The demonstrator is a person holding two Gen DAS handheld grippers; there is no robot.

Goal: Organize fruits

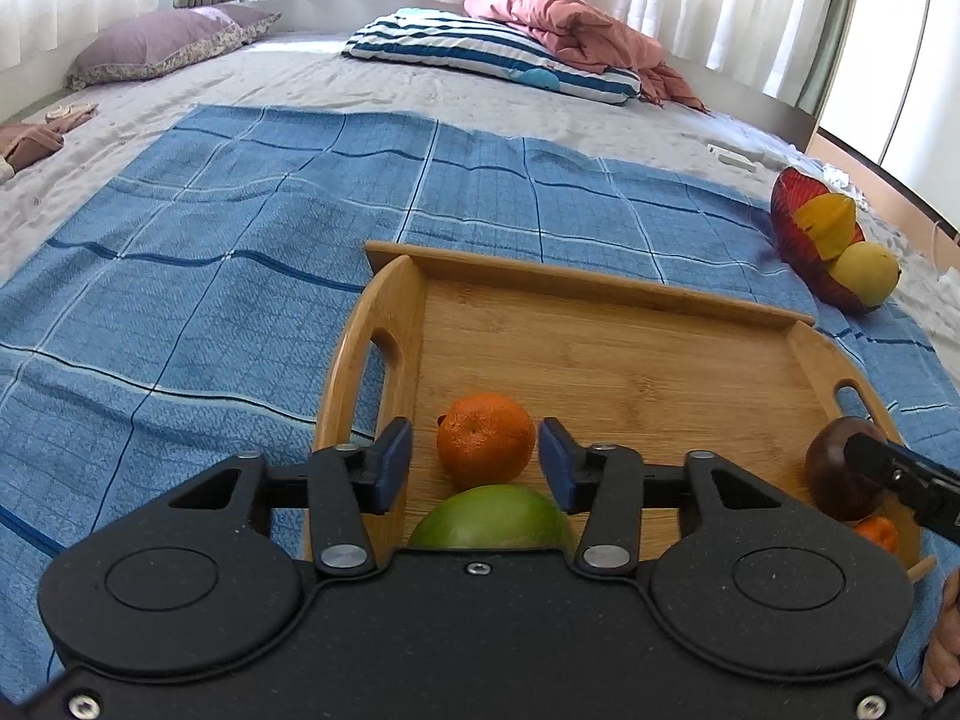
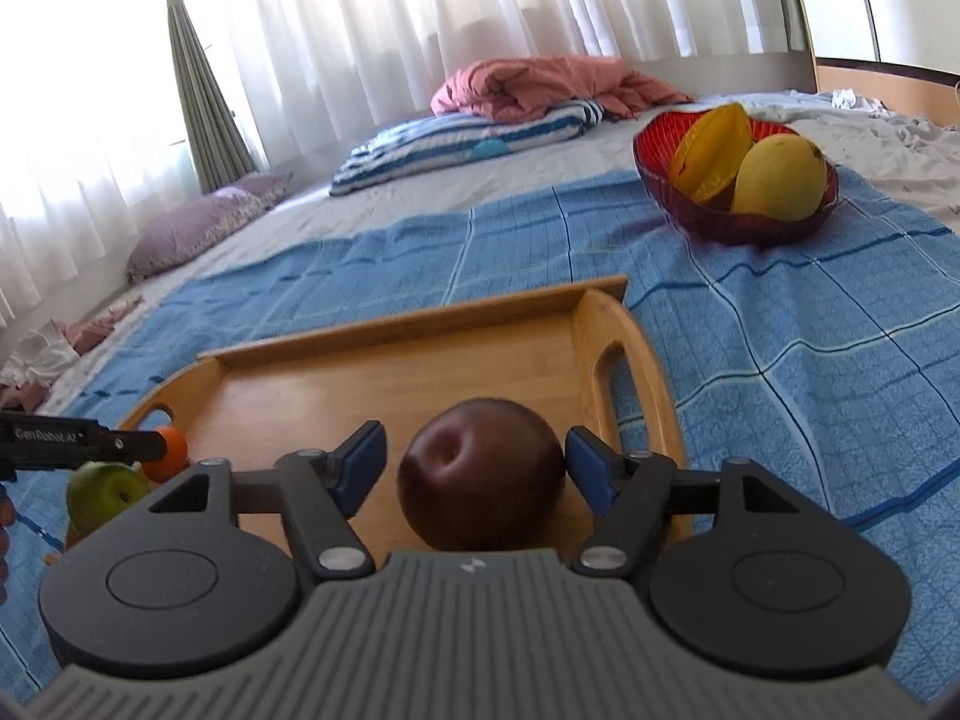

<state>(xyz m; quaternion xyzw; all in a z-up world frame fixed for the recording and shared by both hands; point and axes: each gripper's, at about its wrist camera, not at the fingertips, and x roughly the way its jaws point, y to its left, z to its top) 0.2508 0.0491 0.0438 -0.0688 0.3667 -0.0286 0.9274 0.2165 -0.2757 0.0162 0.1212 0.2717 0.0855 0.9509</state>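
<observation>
A wooden tray (image 1: 600, 294) lies on a blue checked cloth (image 1: 240, 240). My left gripper (image 1: 474, 438) is open, with an orange (image 1: 486, 444) resting on the tray between its blue pads, and a small gap shows on each side. A green fruit (image 1: 492, 519) lies just below the orange. In the right wrist view my right gripper (image 2: 476, 441) is open around a dark red apple (image 2: 480, 474) that sits on the tray (image 2: 420, 315), the pads close to it but not pressing. A second small orange (image 1: 876, 531) lies by the apple (image 1: 837, 474).
A red bowl (image 2: 660, 144) holding a star fruit (image 2: 711, 150) and a yellow mango (image 2: 780, 180) stands on the cloth beyond the tray's right handle. Pillows (image 1: 498, 54) and a pink blanket (image 1: 570, 30) lie at the far end of the bed.
</observation>
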